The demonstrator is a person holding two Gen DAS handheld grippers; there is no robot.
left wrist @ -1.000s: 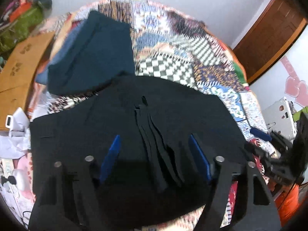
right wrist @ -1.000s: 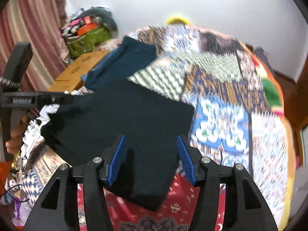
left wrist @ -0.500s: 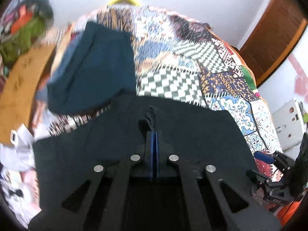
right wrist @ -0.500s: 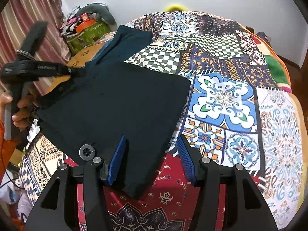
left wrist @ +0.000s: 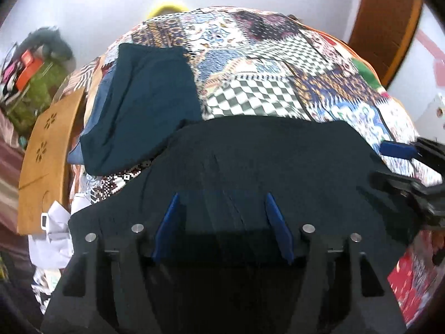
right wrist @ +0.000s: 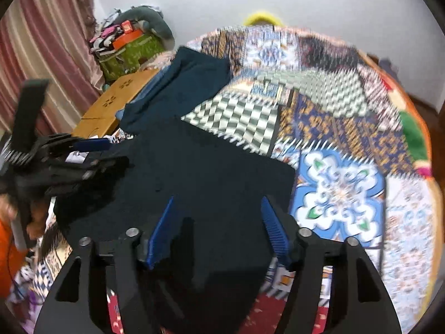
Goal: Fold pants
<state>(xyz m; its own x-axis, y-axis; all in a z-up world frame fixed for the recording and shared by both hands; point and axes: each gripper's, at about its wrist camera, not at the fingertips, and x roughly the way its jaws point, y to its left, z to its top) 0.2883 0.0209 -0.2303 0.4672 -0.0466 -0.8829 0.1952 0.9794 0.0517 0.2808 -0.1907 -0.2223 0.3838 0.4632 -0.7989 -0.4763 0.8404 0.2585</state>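
Having just been opening from a fully pinched close half a second back, left hand-held gripper (left wrist: 222, 220) now standing with blue ribbed pads apart over the dark, near-black soft fabric pants (left wrist: 264, 161), nothing pinched between them; the small raised tuck of cloth seen earlier now lying flattened into faint creases; right hand-held gripper (right wrist: 217, 231) also having just been widening a little, jaws apart above the near edge of the same garment, cloth lying under and between the pads but not pressed by them; hanging over more of the pants than a second ago.

Lying spread as a broad, flat folded rectangle on the bed's patchwork quilt (right wrist: 342, 192) of checkerboard, floral and tile prints, matte and smooth apart from a few shallow wrinkles; sitting just beyond it, overlapping the far left corner, a teal knit folded garment (left wrist: 147, 97) over a lighter blue layer.

Standing beside the bed, a tan wooden board with flower cut-outs (left wrist: 44, 150); lying further back, a green patterned bag (right wrist: 130, 53) with mixed colourful items piled on top, contents too blurred for telling.
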